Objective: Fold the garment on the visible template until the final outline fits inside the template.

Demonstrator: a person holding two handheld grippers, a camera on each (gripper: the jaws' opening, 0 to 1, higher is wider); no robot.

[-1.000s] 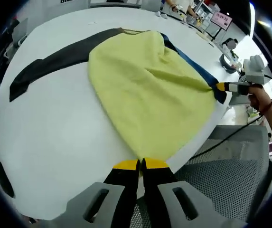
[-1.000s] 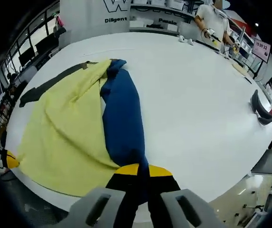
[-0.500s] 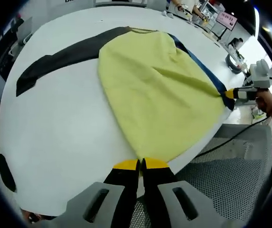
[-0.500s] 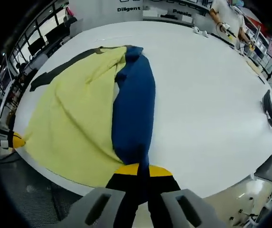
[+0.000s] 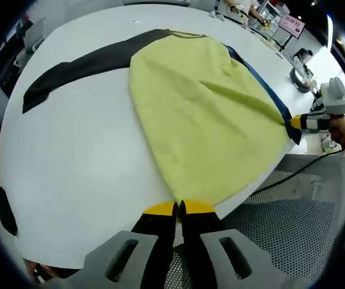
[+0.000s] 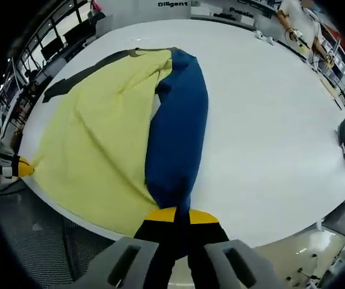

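Left gripper view, upper left of frame: black template strip (image 5: 82, 66) lying flat on the white table (image 5: 70, 156), partly covered at its right end. Centre of frame: yellow-green garment (image 5: 208, 120) spread from upper centre down to the table's near edge, with shallow diagonal creases indicating a light, limp, non-rigid cloth likely to sag and drag rather than hold shape. Bottom centre: left gripper (image 5: 179, 209) clamped onto the hem, jaws pressed together. Right edge: right gripper (image 5: 297, 123) pinching the opposite corner. Right gripper view, left to right: left gripper (image 6: 23, 167) at the far left corner, yellow panel, then blue panel (image 6: 178, 132) running up the centre; right gripper (image 6: 180, 215) closed on the blue end at bottom centre. Best held at hem corners, kept taut to prevent bunching.
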